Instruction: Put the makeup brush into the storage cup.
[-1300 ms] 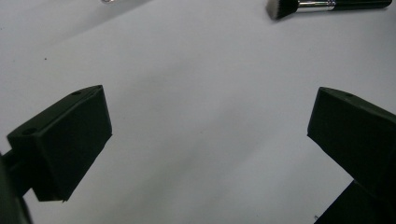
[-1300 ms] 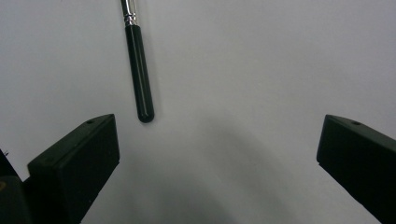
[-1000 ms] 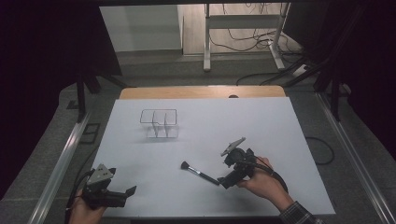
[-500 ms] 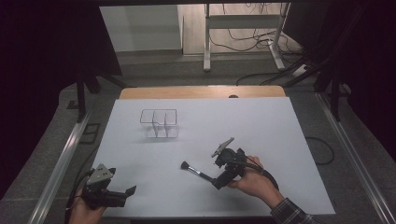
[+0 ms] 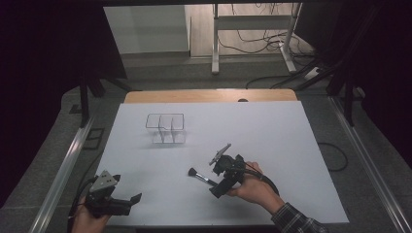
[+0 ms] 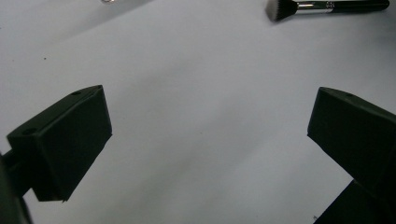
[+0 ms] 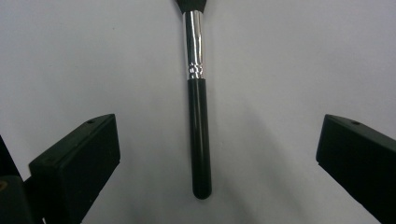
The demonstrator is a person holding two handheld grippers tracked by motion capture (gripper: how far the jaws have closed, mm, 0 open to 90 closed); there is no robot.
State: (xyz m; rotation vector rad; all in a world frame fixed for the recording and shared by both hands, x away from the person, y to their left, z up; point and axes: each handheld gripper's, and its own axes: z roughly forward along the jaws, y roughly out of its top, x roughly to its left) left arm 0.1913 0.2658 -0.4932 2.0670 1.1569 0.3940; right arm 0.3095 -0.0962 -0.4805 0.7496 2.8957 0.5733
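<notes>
A black makeup brush point(image 5: 199, 175) with a silver ferrule lies flat on the white table, bristles pointing left. My right gripper point(image 5: 217, 189) hovers over its handle end, open, with the brush handle point(image 7: 200, 135) lying between the two jaws and touching neither. At the front left corner my left gripper point(image 5: 133, 199) rests low over bare table, open and holding nothing; the brush point(image 6: 322, 7) lies far ahead of it. A clear plastic organiser point(image 5: 166, 128) with dividers stands toward the table's back left.
The white table surface point(image 5: 272, 131) ends in a wooden strip point(image 5: 209, 95) at the far edge. Metal rails point(image 5: 63, 170) run along both sides. Cables point(image 5: 335, 155) lie on the floor to the right.
The right hand and gripper have moved left and slightly forward, coming over the brush handle. The left gripper has stayed where it was.
</notes>
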